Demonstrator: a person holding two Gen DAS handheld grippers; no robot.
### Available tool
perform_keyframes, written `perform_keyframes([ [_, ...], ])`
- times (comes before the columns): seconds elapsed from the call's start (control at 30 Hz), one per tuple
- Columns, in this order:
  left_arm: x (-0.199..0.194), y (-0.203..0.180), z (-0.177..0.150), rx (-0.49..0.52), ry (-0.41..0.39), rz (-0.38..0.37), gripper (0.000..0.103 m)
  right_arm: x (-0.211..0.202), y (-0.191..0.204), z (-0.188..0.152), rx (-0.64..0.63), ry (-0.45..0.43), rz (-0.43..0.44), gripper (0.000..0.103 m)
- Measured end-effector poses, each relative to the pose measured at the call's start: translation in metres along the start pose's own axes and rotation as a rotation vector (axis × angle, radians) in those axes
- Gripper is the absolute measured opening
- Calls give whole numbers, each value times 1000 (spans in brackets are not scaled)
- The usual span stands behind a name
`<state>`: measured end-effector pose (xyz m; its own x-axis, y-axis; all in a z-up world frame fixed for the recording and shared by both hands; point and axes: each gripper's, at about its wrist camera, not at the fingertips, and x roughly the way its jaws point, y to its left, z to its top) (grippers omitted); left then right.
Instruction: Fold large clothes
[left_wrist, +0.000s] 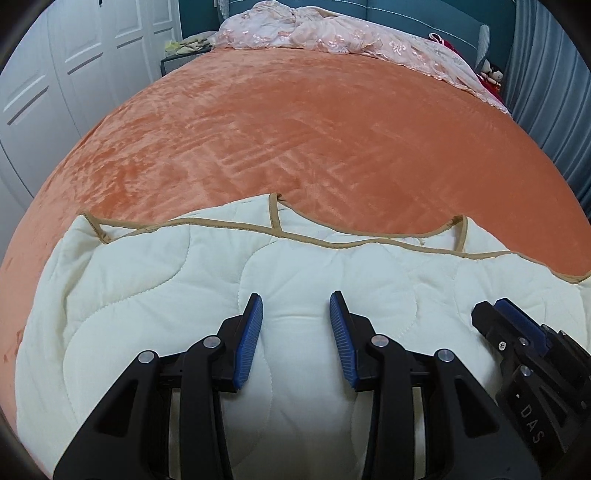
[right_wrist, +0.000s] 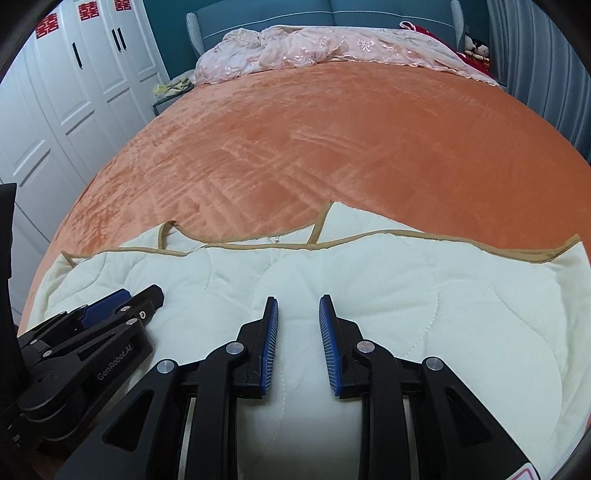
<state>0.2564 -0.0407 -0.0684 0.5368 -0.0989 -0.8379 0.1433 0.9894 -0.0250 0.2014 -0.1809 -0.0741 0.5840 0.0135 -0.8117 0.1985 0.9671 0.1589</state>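
Across the whole frame: bed (left_wrist: 295, 140) under an orange plush cover, headboard end heaped with a crumpled pink lace spread (left_wrist: 332, 37), white wardrobe doors (right_wrist: 55, 110) along the left side.

On the near end of the bed: cream quilted blanket (left_wrist: 166, 277), tan-bound, already doubled, so that the binding (left_wrist: 306, 240) runs across in a wavy line with two or three corners poking up past it. Edges visibly not matched; layers skewed.

Above the blanket's near middle, side by side: left claw (left_wrist: 295, 332) with blue pads (left_wrist: 251, 339) well apart, gripping nothing; right claw (right_wrist: 297, 332) likewise parted, empty, cream quilting showing between the fingers. Whether either touches the fabric, cannot tell.

Judged step: choosing grips for the next fold. To do it well: spread the two claws outward, well apart, toward the blanket's side corners rather than the middle; pinch through every layer at the binding, not just the top ply; lift only enough to clear the plush, which looks grabby; carry both corners evenly, then square the stray corners before pressing flat. Thick quilting likely to spring back, so a firm, deep bite is advisable.
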Motion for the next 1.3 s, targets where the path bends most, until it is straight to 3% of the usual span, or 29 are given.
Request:
perform_keyframes([
  [0.53,22,-18,-9,80,-49,90,38,29,7,-10,-37,-1,-26,24],
  [0.83,25,-17,-10,75,-61,93,38,33,5,-12,-29,-28,-11,24],
  [1.17,24,-12,0,56,-21,54,39,27,2,1,-7,8,-5,24],
  [1.23,12,1,10,15,-15,6,39,11,-4,8,27,-16,-11,24],
  [1.3,-3,23,20,-51,-41,10,39,-9,-13,15,46,-64,-21,25],
])
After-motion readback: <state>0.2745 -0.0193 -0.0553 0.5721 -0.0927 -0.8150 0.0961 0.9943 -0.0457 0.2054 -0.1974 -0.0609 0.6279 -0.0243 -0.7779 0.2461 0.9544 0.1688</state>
